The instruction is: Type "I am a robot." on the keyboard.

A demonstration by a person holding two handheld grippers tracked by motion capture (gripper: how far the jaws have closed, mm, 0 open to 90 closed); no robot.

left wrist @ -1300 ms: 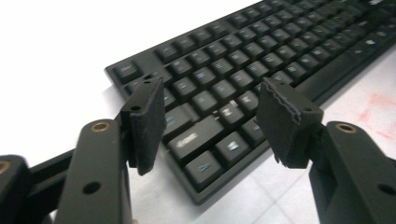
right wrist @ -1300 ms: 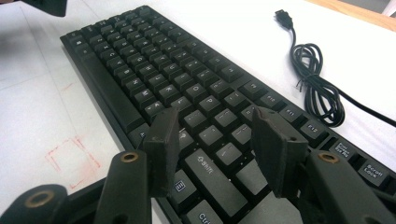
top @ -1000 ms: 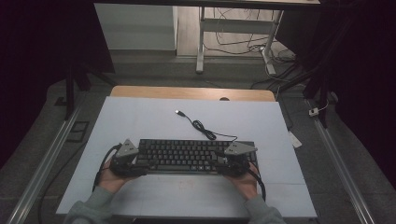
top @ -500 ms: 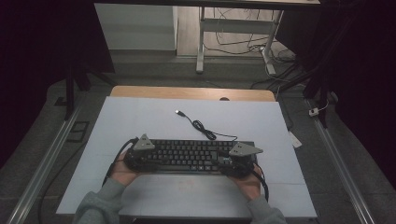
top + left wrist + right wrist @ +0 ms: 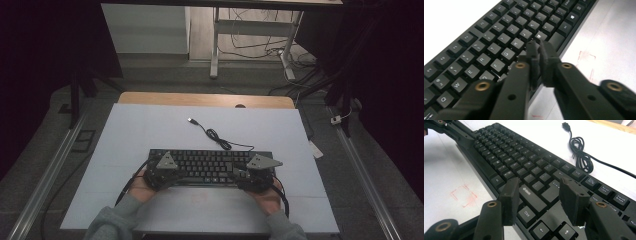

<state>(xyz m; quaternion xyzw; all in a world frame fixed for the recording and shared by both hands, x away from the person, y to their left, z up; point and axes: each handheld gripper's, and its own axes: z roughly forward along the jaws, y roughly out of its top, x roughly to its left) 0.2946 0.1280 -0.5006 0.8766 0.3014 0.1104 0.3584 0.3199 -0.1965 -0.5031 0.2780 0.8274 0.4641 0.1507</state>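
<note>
Two hand-held grippers over keyboard (image 5: 210,167), lower centre | left hand-held gripper (image 5: 539,53): jaws just closed, nothing between | right hand-held gripper (image 5: 540,200): jaws apart, empty

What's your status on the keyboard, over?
Left gripper just closed, jaws shut over the keyboard, nothing between. Right gripper jaws apart above the right-hand keys. Cable coiled behind, nothing blocking.

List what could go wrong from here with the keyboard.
The left claw has just closed with nothing between its jaws, low over the black plastic keyboard; pushing down may hit several keys at once. The right claw, jaws apart, straddles the Shift key and could catch neighbouring keys. The loose coiled black cable may snag if the keyboard slides.
</note>
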